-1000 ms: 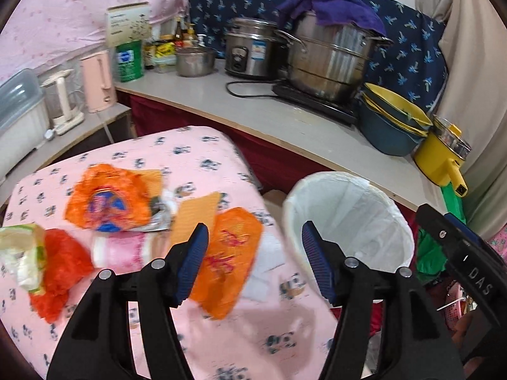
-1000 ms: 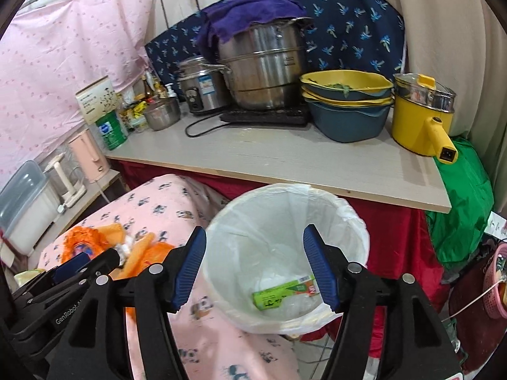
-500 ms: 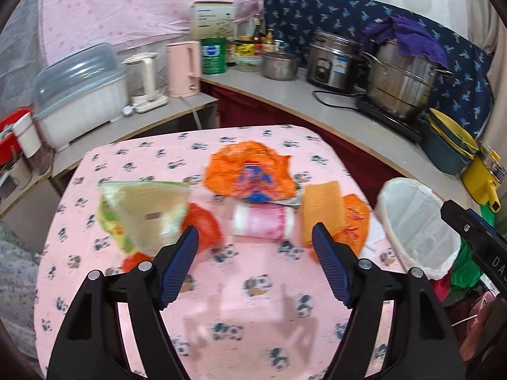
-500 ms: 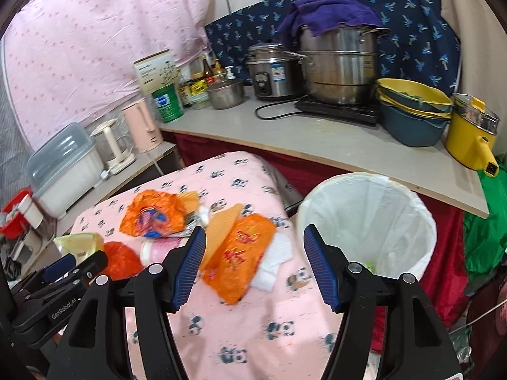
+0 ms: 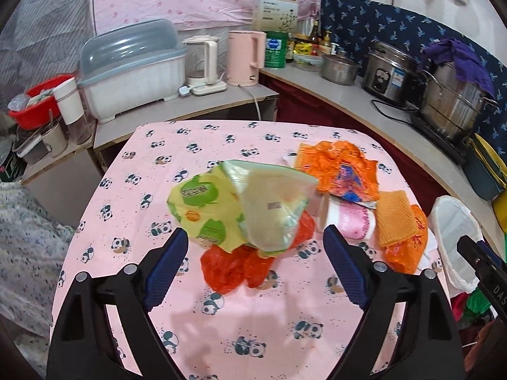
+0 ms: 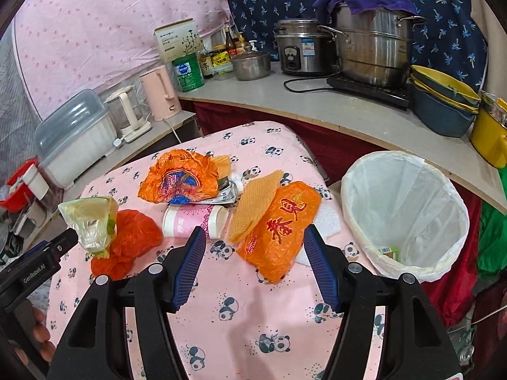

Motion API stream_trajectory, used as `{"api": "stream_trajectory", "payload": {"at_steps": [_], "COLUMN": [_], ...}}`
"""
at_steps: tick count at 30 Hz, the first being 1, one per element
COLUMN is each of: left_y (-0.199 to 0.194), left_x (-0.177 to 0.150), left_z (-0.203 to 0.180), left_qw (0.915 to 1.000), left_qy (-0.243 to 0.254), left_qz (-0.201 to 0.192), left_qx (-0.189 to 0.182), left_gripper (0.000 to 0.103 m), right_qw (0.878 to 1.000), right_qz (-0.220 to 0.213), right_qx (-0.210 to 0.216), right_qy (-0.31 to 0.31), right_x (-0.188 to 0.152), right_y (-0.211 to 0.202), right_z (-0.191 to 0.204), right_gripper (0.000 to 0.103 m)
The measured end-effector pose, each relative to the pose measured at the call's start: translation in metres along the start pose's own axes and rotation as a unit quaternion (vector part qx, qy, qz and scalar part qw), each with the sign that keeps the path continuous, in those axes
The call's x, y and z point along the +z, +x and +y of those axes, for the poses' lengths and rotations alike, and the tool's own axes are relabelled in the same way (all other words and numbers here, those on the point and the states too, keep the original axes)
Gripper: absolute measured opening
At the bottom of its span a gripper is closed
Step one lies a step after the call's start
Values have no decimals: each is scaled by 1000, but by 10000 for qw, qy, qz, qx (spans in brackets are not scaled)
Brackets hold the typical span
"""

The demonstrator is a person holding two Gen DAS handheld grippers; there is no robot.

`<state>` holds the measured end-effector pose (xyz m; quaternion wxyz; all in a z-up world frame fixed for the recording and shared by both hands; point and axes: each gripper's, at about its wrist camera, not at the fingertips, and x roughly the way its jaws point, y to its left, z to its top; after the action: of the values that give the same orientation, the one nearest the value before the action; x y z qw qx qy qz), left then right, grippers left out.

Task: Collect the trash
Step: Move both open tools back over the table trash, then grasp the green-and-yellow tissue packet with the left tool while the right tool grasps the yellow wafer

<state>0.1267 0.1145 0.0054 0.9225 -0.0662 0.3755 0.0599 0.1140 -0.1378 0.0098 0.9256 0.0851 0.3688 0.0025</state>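
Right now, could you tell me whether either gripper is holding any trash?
Nothing is held: the left gripper, jaws opening, and the right gripper are both empty above the table.

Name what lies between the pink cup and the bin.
In the right wrist view, an orange mesh sheet and an orange bag lie between pink cup and bin.

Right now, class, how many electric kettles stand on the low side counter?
2: a pink kettle at the counter's right end, and a clear cream-handled kettle just left of it, beside the covered dish rack. More may be hidden.
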Motion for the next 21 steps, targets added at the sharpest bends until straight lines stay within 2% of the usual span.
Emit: {"api": "stream_trajectory", "payload": {"at_steps": [13,19,21], "left_y": [32,45,48], "left_x": [8,11,12], "left_z": [15,13,13], "left_qw": [9998,9996,9996], "left_qy": [-116,-67,-66], "left_qz": [142,270,289], "left_qx": [40,-16,-41], "left_gripper": [81,53,35], "right_qw": [9997,9994,9992], "right_qz": [233,339,377], "right_qx": [-27,-104,-154], "right_qy": [-59,-8,19], "right_x": [5,10,11], "right_y": [38,66,77], "right_z": [11,7,4], "right_gripper": [62,62,62]}}
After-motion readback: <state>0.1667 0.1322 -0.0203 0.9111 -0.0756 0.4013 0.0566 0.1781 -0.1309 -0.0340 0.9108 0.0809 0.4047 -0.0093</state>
